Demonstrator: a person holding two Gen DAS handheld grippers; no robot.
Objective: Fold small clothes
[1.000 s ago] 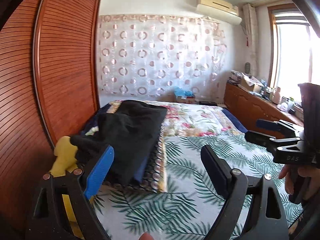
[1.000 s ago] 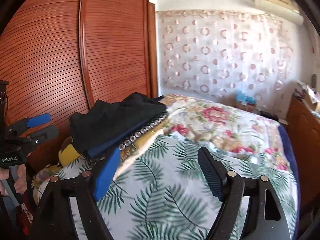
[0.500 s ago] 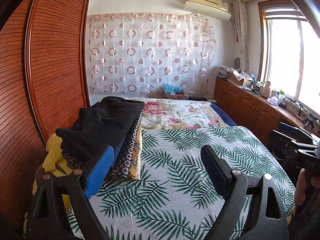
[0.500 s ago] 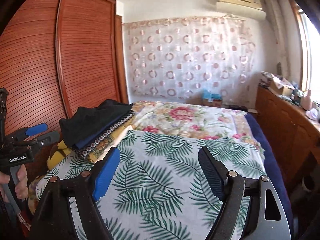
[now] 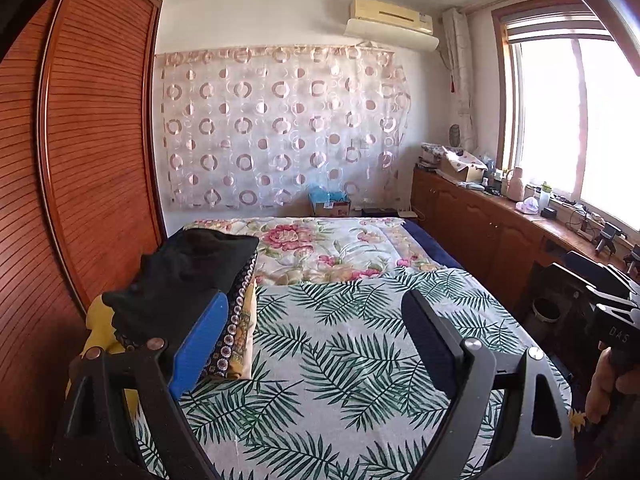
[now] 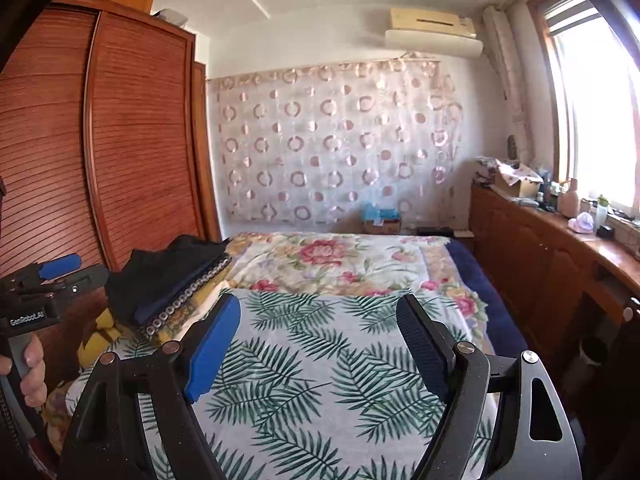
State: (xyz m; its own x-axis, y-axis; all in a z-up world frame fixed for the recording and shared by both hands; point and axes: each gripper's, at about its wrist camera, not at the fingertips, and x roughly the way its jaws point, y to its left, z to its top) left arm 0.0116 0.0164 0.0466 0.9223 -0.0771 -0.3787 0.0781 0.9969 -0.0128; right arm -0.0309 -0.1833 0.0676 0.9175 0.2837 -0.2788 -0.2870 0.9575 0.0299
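A stack of folded clothes lies at the bed's left edge, with a black garment (image 5: 192,276) on top, a dark piece with a ring-patterned border (image 5: 236,320) under it and yellow cloth (image 5: 98,328) below. The stack also shows in the right wrist view (image 6: 168,280). My left gripper (image 5: 316,340) is open and empty, held above the leaf-print sheet (image 5: 332,364), right of the stack. My right gripper (image 6: 320,344) is open and empty above the same sheet (image 6: 320,380). Each gripper shows at the edge of the other's view.
A floral quilt (image 5: 320,248) covers the bed's far half. A slatted wooden wardrobe (image 5: 92,160) stands along the left. A long wooden cabinet (image 5: 480,232) with clutter runs under the window on the right. A box (image 5: 332,204) sits by the curtained wall.
Both grippers have pulled back and risen away from the clothes stack, so the whole bed and room now show. Both stay open and empty.
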